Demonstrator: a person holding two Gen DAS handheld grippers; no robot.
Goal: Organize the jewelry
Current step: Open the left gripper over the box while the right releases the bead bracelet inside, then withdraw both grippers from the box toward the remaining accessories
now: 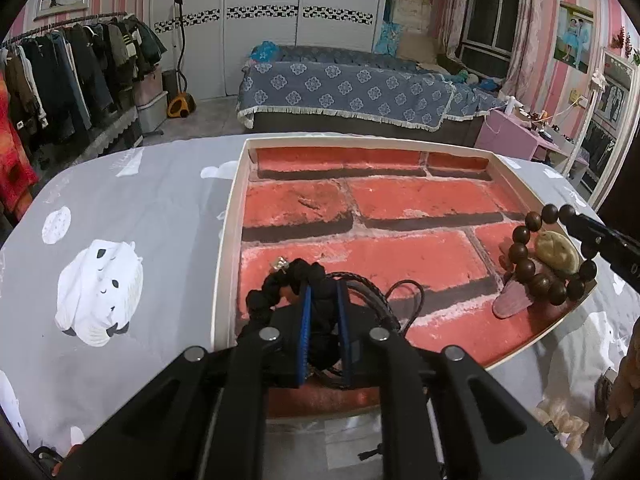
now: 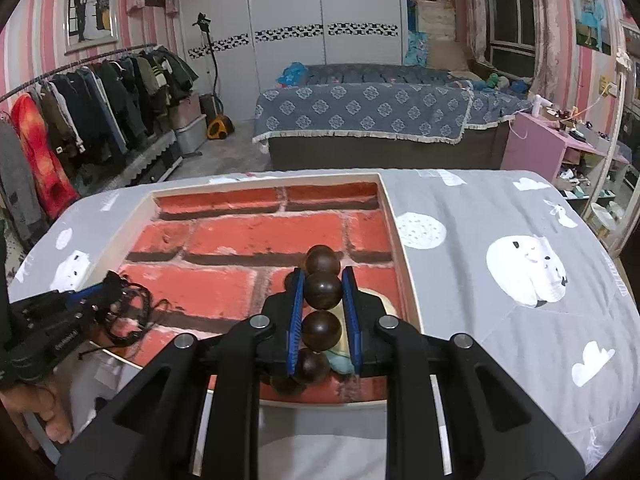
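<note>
Pink-striped bedroom walls are surrounding a bed [image 1: 352, 92] with a blue patterned cover, a rail of hanging clothes [image 1: 68, 76] on the left and white wardrobe doors behind. Nearer the cameras, a table [image 1: 132, 216] is wearing a grey cloth printed with white bears, and on it is sitting a shallow white-rimmed tray [image 1: 230, 240] lined with a red brick pattern.

Left tongs [image 1: 324, 324] are reaching over the tray's near left corner, their blue pads clenching a black braided bracelet [image 1: 280, 284] with thin black cords trailing beside it above the tray floor.

Right tongs [image 2: 322, 312] are reaching over the tray's near right corner, pads pressing on a dark wooden bead bracelet [image 2: 322, 292]. From the left wrist view, this bead bracelet is hanging as a loop from the tongs' tips, carrying a pale oval stone [image 1: 558, 254] and a pinkish tassel [image 1: 514, 300] that is brushing the tray floor.
</note>
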